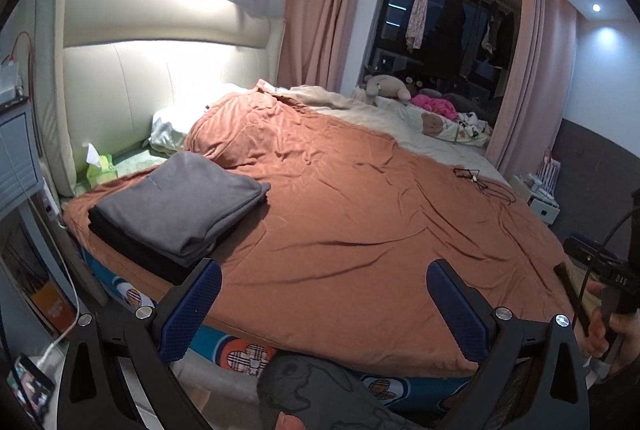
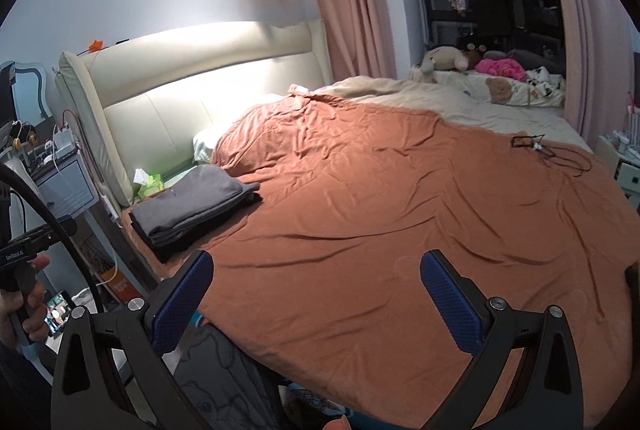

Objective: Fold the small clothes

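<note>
Both wrist views look across a bed covered by a rust-orange blanket (image 1: 340, 198), with a cream padded headboard (image 1: 132, 70) in the upper left of each frame. A stack of folded clothes (image 1: 176, 206), a grey piece on top of darker ones, lies on the blanket at the left of the frame, near a green tissue box (image 1: 100, 166) by the headboard. The left gripper (image 1: 324, 310) fills the bottom of its view with its jaws spread wide and nothing between the blue pads. The right gripper (image 2: 316, 302) is likewise wide open and holds nothing. A tangled black cable (image 2: 548, 150) lies on the blanket at the right. Plush toys (image 1: 390, 86) sit on the window ledge beyond the bed, between pink curtains (image 1: 320, 2)
</note>
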The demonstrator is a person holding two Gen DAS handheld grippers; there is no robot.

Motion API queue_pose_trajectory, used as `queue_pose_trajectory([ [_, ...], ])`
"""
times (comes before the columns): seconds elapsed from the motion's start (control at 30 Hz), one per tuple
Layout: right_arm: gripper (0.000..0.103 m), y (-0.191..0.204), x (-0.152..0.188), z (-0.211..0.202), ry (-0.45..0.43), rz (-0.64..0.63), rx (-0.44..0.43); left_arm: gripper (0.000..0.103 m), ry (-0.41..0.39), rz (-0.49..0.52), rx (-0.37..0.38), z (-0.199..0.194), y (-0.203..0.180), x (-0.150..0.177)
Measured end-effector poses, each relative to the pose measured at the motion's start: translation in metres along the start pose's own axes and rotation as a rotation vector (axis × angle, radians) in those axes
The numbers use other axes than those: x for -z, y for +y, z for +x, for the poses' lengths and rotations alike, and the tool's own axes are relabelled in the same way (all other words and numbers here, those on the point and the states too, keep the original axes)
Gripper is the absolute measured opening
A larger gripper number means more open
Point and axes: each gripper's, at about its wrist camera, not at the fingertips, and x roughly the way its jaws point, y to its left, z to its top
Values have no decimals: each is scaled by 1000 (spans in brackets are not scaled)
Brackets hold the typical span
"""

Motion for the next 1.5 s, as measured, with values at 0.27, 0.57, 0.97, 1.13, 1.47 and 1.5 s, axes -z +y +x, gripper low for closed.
queue_pose_trajectory([
  [0.27, 103, 9, 41, -21, -42, -13, 47, 103, -47, -4, 5, -12, -25, 26],
  [0.57, 103, 18, 72, -46, -62, -28, 97, 103, -84, 56, 37, -28, -57, 51],
  [0.97, 103, 20, 101, -67, -71, -7, 141, 103, -117, 123, 96, -32, -90, 85],
  [1.13, 103, 22, 107, -71, -81, 1, 191, 103, -118, 120, 104, -30, -96, 99],
  [1.47, 103, 32, 114, -67, -92, -1, 197, 103, -122, 118, 85, -24, -100, 109],
  [1.5, 103, 33, 114, -66, -89, 0, 197, 103, -124, 120, 83, -24, -101, 110],
])
